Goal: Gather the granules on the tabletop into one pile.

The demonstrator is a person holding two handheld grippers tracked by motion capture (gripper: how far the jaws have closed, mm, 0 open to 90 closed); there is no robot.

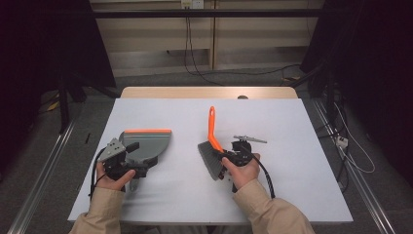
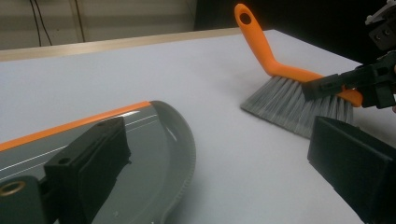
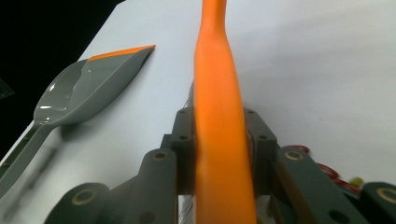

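A grey dustpan (image 1: 146,142) with an orange lip lies flat at the table's left. My left gripper (image 1: 140,157) hovers over its rear part with jaws wide apart. In the left gripper view the pan (image 2: 159,140) sits under the left jaw, and nothing is pressed between the jaws of my left gripper (image 2: 219,158). A brush (image 1: 212,127) with an orange handle and grey bristles (image 2: 289,100) is near the middle. My right gripper (image 1: 225,155) is shut on the brush's orange back, just above the bristles. In the right gripper view the handle (image 3: 217,93) runs up between both jaws.
The white table top (image 1: 292,126) has bare room to the right and at the back. A wooden strip (image 1: 209,92) borders its far edge. Small red and yellow bits (image 3: 327,171) lie beside the right gripper. Cables (image 1: 195,63) trail over the floor behind.
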